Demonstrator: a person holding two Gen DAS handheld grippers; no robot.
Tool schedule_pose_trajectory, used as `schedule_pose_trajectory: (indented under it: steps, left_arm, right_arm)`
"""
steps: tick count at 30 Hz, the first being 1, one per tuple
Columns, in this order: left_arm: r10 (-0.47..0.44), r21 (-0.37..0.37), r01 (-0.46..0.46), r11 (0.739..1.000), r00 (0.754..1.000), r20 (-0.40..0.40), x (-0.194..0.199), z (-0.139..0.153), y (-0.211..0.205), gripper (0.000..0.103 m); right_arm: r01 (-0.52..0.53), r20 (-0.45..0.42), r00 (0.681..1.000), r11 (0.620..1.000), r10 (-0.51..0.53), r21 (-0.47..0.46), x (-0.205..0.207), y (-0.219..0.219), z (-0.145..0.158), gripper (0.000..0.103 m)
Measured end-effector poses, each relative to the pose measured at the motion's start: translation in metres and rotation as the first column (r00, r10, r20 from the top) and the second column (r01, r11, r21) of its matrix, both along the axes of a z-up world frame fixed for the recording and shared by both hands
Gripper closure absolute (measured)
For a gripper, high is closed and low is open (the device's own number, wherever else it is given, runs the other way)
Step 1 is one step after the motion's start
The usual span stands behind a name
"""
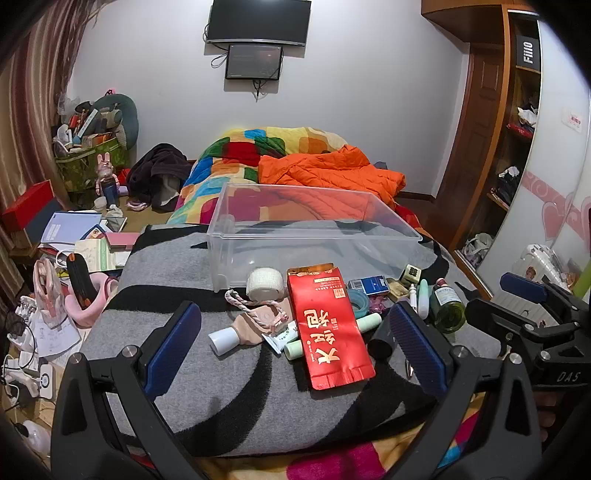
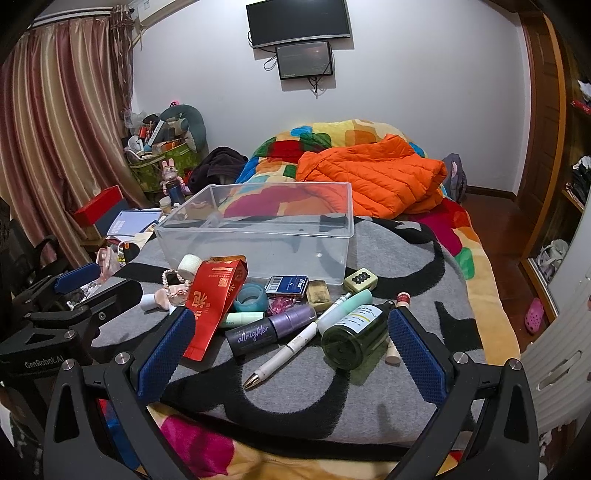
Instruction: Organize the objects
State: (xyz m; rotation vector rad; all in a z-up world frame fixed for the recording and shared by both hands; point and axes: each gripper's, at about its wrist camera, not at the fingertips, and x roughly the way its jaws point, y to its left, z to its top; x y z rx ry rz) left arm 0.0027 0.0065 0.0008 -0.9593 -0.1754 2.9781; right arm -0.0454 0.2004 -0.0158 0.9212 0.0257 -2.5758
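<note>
Both grippers, left gripper (image 1: 295,341) and right gripper (image 2: 291,345), are held spread and empty; the clear plastic bin (image 2: 258,236) is unfilled, the clutter unsorted.

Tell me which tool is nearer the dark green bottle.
Right. The dark green bottle lies between the open right tool's fingers, close to its right pad. The left tool is open around the red packet, with the bottle outside its right finger.

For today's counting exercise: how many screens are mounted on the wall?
2: a large screen high on the wall, and a smaller screen directly below it, overlapping its lower edge.
</note>
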Motion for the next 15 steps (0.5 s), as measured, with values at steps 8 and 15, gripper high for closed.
schedule_pose_trajectory:
  steps: [8,15]
  left_arm:
    - [-0.002,0.001,0.002,1.000,1.000,-0.003,0.0008,0.0006,-0.0003,0.000]
    - [0.000,-0.004,0.000,1.000,1.000,-0.006,0.0023,0.0017,0.0001,0.000]
  right_arm:
    - [-0.003,-0.004,1.000,1.000,0.003,0.002,0.0010,-0.0006,0.0012,0.000]
    - [-0.006,-0.005,1.000,1.000,0.006,0.002,0.0009,-0.0014,0.0022,0.000]
